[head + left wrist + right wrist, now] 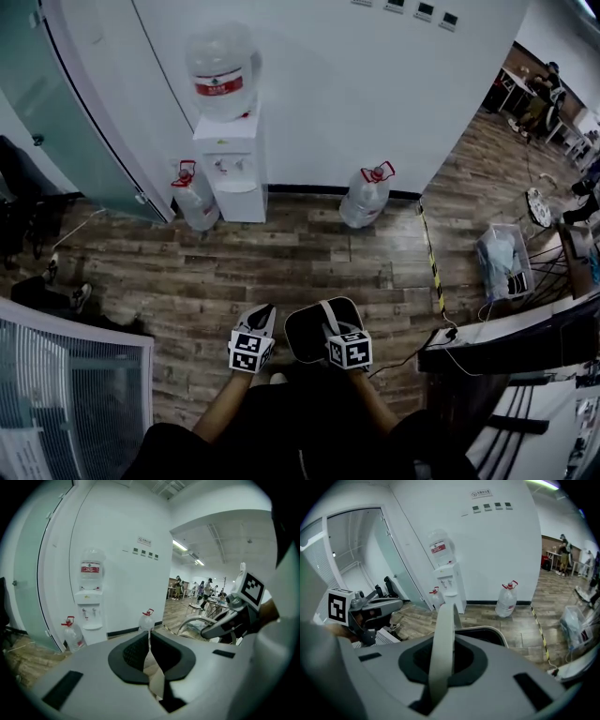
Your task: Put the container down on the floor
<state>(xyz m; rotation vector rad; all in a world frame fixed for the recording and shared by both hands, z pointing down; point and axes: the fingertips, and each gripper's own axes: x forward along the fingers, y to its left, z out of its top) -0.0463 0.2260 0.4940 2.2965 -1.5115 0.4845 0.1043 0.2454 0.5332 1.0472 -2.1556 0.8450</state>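
Observation:
A black container [307, 335] with a pale rim hangs above the wooden floor [281, 258], in front of the person's knees. My right gripper [330, 317] is shut on its pale grey handle [442, 644], which runs up between the jaws in the right gripper view; the container's rim [490, 631] shows just beyond. To the container's left, my left gripper [264, 311] stands with its jaws together and nothing between them. The left gripper view shows its black pads [136, 651] meeting at the tip.
A water dispenser [230, 155] stands against the white wall ahead, with a water jug [195, 197] on its left and another [366, 195] on its right. A yellow-black tape line [431, 253], a plastic bin [502, 258] and a desk [506, 337] are at the right.

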